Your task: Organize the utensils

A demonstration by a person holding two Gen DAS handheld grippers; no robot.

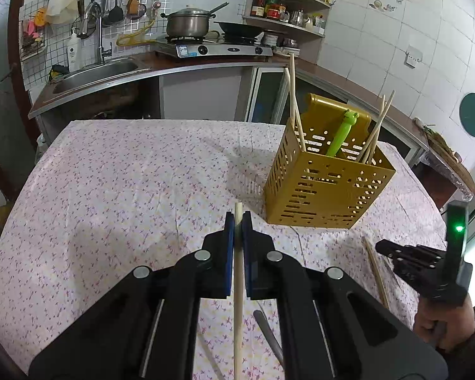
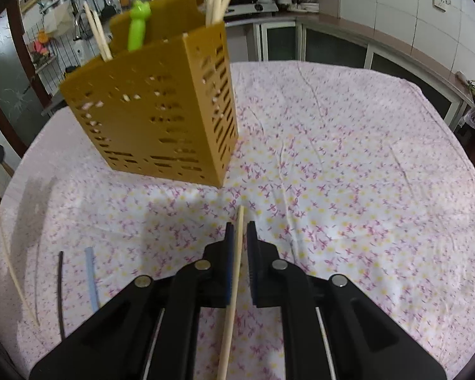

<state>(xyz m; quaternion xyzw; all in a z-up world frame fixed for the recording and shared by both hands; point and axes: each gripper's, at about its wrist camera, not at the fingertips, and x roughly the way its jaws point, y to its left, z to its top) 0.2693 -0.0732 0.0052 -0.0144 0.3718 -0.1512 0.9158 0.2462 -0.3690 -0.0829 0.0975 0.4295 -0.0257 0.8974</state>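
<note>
A: What carries everything here?

B: A desk [image 1: 126, 174] under a flowered cloth. At about one o'clock from the left gripper [image 1: 238, 221] stands a yellow slotted holder [image 1: 326, 190], upright on the cloth and near the gripper's tip, but not touching it.

A: And what is in the holder?

B: Chopsticks lean in its left corner and more in its right corner. A green handle [image 1: 342, 133] with a frog head stands between them.

A: What is the left gripper doing?

B: It is clenched on a single chopstick [image 1: 237, 285]. The stick runs along the gripper's own line, from six o'clock to twelve, with its tip poking just past the pads. So its long axis points forward, and the holder's mouth lies up and to the right of that tip.

A: And the right gripper [image 2: 240, 237]?

B: Its jaws stand slightly apart around another chopstick [image 2: 234, 285], which lies lengthwise between them. I cannot tell whether the pads press it. From there the holder sits at eleven o'clock and looks closer than it does from the left.

A: Anything loose?

B: Yes, on the cloth at eight o'clock in the right view lie a pale blue stick [image 2: 91, 280] and a dark thin stick [image 2: 60, 294].
</note>
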